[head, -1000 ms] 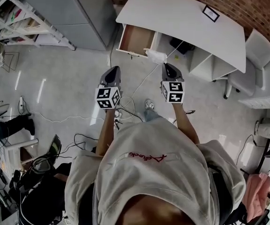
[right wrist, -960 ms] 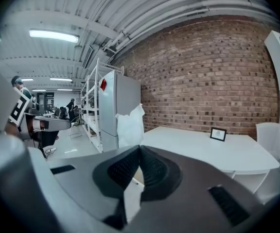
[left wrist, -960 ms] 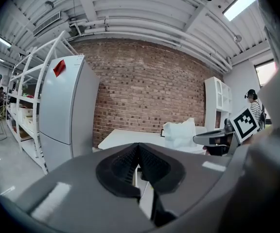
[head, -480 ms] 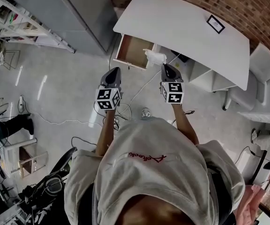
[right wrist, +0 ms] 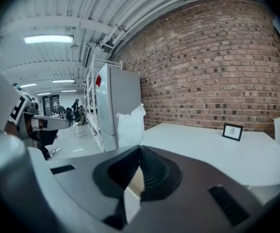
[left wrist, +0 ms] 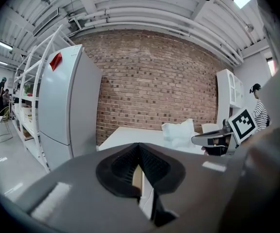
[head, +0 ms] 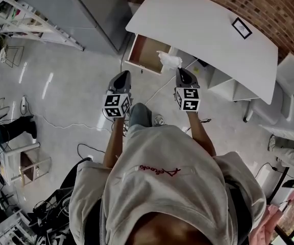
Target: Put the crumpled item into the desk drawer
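- A crumpled white item, thin and bag-like, sticks up from the tips of the right gripper. The jaws are pressed together on its lower edge, and in the right gripper view it rises just above the point where they meet.
- Seen from the head view, the item hangs over the right front corner of an open wood-lined drawer. The drawer is pulled out from under a white bench with a curved top.
- The left gripper is held level beside the right one, apart from the item. Its jaws are closed tip to tip with nothing between them.
- A small black-framed picture stands on the far side of the bench, near a red brick wall.
- A tall pale grey cabinet stands to the left of the bench, just beside the drawer.
- A white chair sits at the bench's right end.
- The person stands on a pale, glossy floor, with both grippers pointed toward the bench.
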Demonstrator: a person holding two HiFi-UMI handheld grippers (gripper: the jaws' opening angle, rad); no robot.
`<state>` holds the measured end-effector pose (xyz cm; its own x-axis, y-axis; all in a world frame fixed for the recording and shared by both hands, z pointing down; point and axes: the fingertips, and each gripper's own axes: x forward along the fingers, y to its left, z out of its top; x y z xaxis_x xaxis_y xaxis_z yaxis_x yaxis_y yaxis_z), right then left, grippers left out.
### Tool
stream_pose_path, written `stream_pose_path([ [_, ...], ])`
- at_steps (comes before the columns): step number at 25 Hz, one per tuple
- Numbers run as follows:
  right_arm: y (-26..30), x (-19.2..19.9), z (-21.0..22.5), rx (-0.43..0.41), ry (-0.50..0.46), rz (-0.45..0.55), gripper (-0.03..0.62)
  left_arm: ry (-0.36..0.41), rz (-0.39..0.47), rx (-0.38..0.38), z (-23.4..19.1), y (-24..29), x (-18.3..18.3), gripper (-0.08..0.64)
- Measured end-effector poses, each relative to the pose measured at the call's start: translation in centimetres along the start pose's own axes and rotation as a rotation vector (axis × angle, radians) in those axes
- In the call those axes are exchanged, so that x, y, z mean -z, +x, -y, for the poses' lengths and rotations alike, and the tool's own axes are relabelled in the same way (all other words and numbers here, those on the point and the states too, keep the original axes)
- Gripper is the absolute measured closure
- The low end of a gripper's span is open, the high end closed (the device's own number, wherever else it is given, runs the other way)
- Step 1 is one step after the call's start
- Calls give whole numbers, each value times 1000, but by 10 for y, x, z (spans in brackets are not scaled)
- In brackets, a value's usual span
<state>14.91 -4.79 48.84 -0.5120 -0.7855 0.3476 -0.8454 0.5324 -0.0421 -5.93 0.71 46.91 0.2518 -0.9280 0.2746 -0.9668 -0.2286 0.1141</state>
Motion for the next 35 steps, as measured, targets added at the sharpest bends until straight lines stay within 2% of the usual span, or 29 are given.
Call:
stream_pose_path([
  [14, 58, 5, -15, -24, -20, -57, 580, -36, -13, -17, -51, 30, 10, 551],
  [21, 116, 3, -21, -21, -43, -114, 580, -67, -23, 13, -97, 79, 9, 551],
  [29, 181, -21, -38, -1, -60, -146, 580, -92, -40, 54, -159, 123, -3, 551],
  [35, 214, -31, -41, 37, -60, -167, 580, -98, -57, 103, -187, 154, -8, 551],
])
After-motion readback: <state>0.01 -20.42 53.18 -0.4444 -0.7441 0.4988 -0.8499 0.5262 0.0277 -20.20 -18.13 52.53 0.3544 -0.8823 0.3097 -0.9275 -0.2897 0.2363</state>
